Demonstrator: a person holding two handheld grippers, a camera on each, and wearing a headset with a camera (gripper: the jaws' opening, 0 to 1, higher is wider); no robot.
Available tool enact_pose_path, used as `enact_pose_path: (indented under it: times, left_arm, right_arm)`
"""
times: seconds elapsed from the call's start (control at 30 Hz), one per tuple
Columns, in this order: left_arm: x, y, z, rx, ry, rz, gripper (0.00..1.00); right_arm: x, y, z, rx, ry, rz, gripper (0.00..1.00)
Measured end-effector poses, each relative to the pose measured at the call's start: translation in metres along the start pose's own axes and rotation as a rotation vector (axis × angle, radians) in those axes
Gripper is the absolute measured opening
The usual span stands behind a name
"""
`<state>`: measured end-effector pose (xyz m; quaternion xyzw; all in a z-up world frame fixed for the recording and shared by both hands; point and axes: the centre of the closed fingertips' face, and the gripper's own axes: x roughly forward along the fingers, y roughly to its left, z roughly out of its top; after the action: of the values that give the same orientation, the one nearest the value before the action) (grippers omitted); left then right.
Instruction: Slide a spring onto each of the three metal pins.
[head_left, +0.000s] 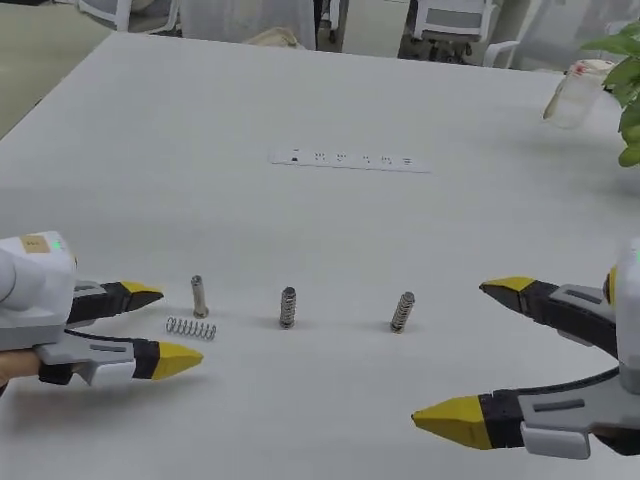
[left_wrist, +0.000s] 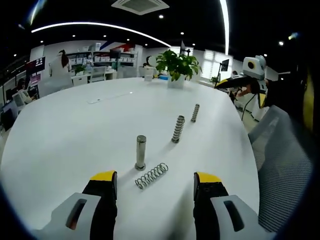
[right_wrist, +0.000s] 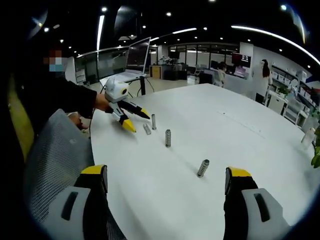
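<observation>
White office table is carrying the whole job, with a socket strip sitting flush farther back and a plant leaning in at the far right edge; three metal pins are standing upright in a row across it, presumably so that springs can be dropped over their tops. The middle pin and the right pin are each wearing a spring already; the bare pin at the left end is waiting for its own, so I am judging the task two-thirds done.

The loose spring is lying on its side just beside the foot of the bare pin, not touching it as far as I can tell. The left gripper is hovering low with its jaws spread and nothing held; in the left gripper view the spring is lying just ahead of the two yellow tips and between them, the bare pin standing right behind it, which is looking like a line-up for a pinch. The right gripper is hanging wide open and empty, well apart from the spring and nearer the right pin, seemingly idling out of the way.
</observation>
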<state>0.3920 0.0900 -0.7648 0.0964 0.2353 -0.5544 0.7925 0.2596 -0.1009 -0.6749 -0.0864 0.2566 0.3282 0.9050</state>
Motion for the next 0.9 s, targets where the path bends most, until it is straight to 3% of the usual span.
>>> enact_pose_path:
  times: [0.3, 0.9]
  left_arm:
    - [0.0057, 0.0045, -0.0020, 0.029, 0.009, -0.011, 0.48]
    - [0.0103, 0.0006, -0.0078, 0.072, 0.029, -0.020, 0.28]
  right_arm:
    - [-0.0033, -0.0046, 0.0061, -0.001, -0.017, -0.018, 0.96]
    - [-0.0057, -0.0095, 0.0057, 0.008, -0.025, -0.026, 0.95]
